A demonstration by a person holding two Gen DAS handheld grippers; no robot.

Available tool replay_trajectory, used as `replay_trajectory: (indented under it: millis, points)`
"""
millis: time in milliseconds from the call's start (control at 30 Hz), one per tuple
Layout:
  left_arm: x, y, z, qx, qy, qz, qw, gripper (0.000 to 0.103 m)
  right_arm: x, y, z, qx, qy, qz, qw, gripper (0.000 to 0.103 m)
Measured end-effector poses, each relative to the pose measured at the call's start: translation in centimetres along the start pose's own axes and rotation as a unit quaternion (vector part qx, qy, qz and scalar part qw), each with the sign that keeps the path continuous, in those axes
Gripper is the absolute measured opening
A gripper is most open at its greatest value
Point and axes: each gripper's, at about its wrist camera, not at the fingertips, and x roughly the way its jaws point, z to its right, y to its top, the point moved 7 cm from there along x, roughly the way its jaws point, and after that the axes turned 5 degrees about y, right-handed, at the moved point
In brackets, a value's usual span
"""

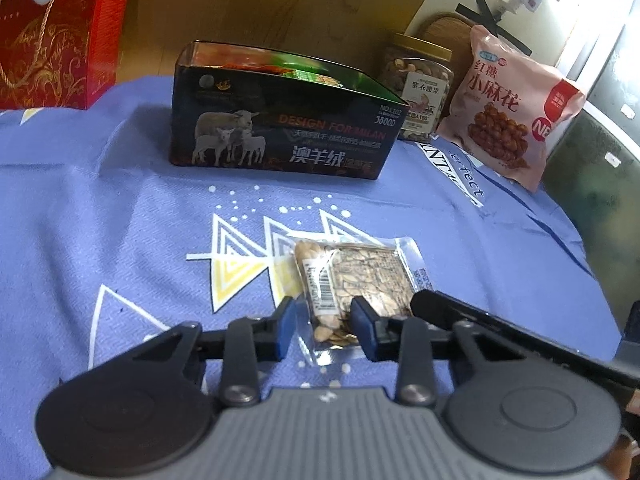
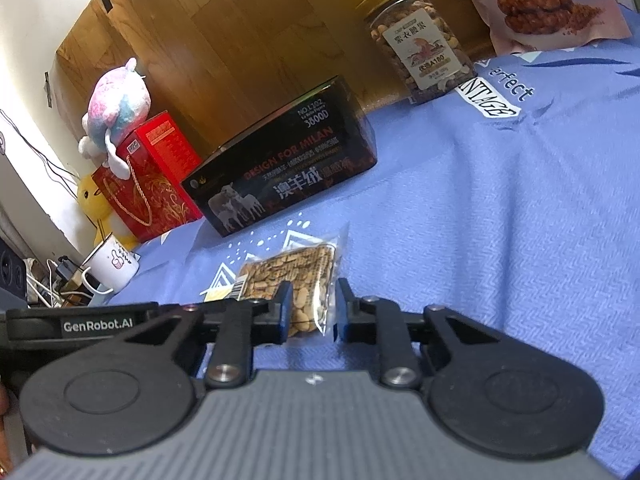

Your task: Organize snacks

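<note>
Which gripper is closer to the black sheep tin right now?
Too close to call. Left gripper and right gripper both straddle the seed packet, short of the tin.

Home: plush toy, mug, bedsheet-covered table.

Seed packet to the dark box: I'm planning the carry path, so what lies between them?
Only bare blue cloth with white triangle prints separates the seed packet from the dark box; both wrist views show it.

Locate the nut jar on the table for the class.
The nut jar stands at the table's far edge, between the black box and the pink snack bag; the right wrist view shows it at top centre.
</note>
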Motion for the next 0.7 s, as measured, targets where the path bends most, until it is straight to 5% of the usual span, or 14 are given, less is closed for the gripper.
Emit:
replay_trajectory:
  millis: [700]
  points:
    - [-0.36,-0.41,0.27,0.011,0.007,0.007,0.9999,0.028,-0.06,-0.18,-0.39,-0.026,-0.014,0.002,1.000,0.016]
